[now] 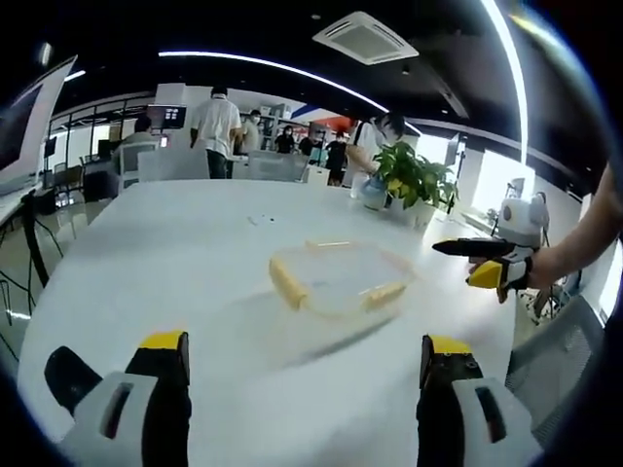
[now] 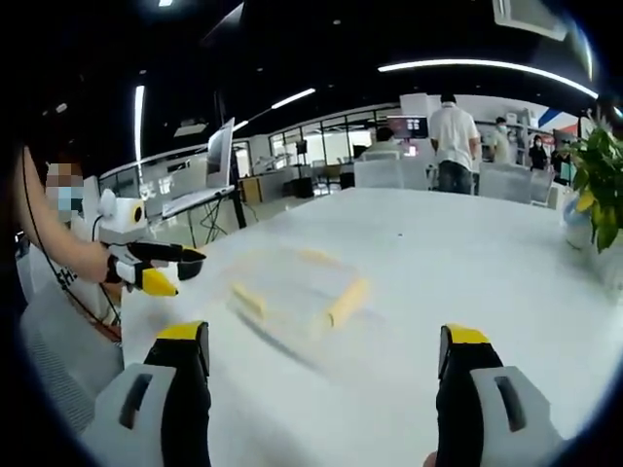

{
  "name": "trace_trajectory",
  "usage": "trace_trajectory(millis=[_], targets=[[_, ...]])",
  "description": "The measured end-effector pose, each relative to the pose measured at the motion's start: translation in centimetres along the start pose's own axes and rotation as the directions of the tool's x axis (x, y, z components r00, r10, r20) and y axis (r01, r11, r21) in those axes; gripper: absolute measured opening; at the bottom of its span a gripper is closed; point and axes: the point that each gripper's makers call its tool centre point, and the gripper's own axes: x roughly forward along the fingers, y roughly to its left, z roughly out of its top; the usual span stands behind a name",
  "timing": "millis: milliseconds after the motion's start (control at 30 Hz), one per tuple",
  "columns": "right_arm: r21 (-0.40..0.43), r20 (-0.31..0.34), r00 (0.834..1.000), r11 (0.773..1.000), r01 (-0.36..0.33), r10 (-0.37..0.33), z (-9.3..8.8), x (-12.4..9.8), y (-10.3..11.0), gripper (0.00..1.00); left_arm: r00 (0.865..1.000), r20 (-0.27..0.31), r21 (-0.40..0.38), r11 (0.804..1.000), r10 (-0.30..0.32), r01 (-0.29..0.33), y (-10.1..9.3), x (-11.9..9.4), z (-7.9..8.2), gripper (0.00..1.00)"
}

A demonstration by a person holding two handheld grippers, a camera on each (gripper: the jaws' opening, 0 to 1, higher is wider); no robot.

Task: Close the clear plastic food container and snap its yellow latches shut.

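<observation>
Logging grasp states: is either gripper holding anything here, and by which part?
Nothing held. Left gripper and right gripper are both open, short of the container on the table.

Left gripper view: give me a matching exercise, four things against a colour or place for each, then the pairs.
Things:
1. food container
2. latches
3. potted plant
4. left claw

Colour or place:
A. green leaves, at the table's far edge
B. yellow, along the container's sides
C. clear plastic, lying mid-table
D. open, yellow-tipped, rising from the bottom of the view

Pairs: 1-C, 2-B, 3-A, 4-D
</observation>
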Motion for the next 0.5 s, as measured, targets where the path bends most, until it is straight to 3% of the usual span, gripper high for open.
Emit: trace_trajectory(millis=[500], targets=[[0.02, 0.0, 1.0, 0.999, 0.027, -0.027, -0.6, -1.2, -0.1, 0.96, 1.0, 0.002, -0.025, 1.0, 0.011, -0.011, 0.2, -1.2, -0.8, 0.96]])
